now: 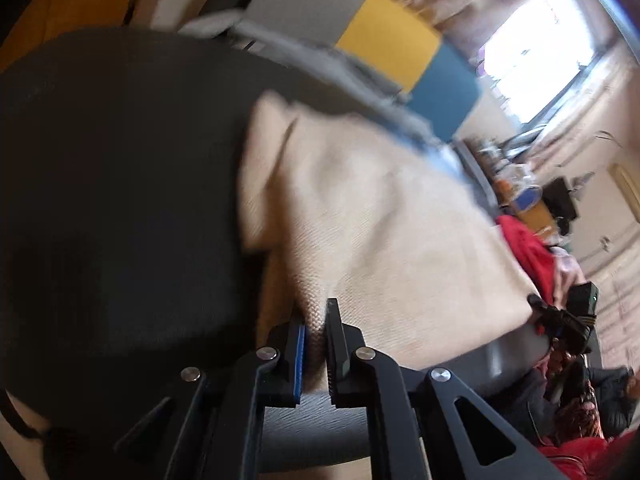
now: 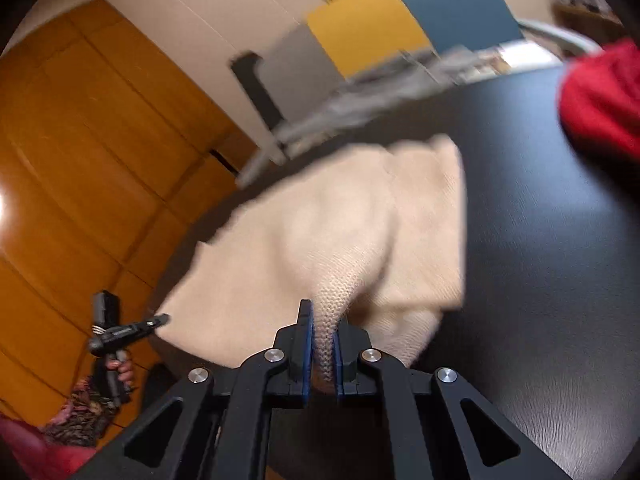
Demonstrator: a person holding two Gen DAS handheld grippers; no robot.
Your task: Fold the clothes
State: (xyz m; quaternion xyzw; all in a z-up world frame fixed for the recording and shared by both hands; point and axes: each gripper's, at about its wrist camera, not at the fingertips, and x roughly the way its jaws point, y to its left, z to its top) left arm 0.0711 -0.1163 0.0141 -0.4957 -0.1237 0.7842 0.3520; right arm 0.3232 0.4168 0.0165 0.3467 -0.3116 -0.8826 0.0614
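Knitwear (image 2: 320,236), cream and ribbed, is spread on the black desk (image 2: 540,240), with its near hem held up off the near edge of the desk. The left tongs (image 1: 316,332) are pressed together on one bottom corner of the cloth; a fold of knit is seen pinched between the blue pad and the black jaw. The right tongs (image 2: 322,340) are likewise closed on the other bottom corner, with a thick ridge of knit gripped between both pads. Each tool is also caught at the edge of the other's view, at opposite ends of the hem.

From both tongs the garment runs forward, away from the person, toward the far edge of the desk; its long axis appears to lie along that same line, though blur leaves the far end unclear. The hem is stretched crosswise between the two grips, so neither hand is nearer: the cloth is shared evenly. A red garment (image 2: 600,100) lies well apart at the far right corner of the desk.

The step in hand is judged to be a lengthwise fold, the hem to be carried forward over the body. Both corners would need to be kept level, or the fold may be skewed.
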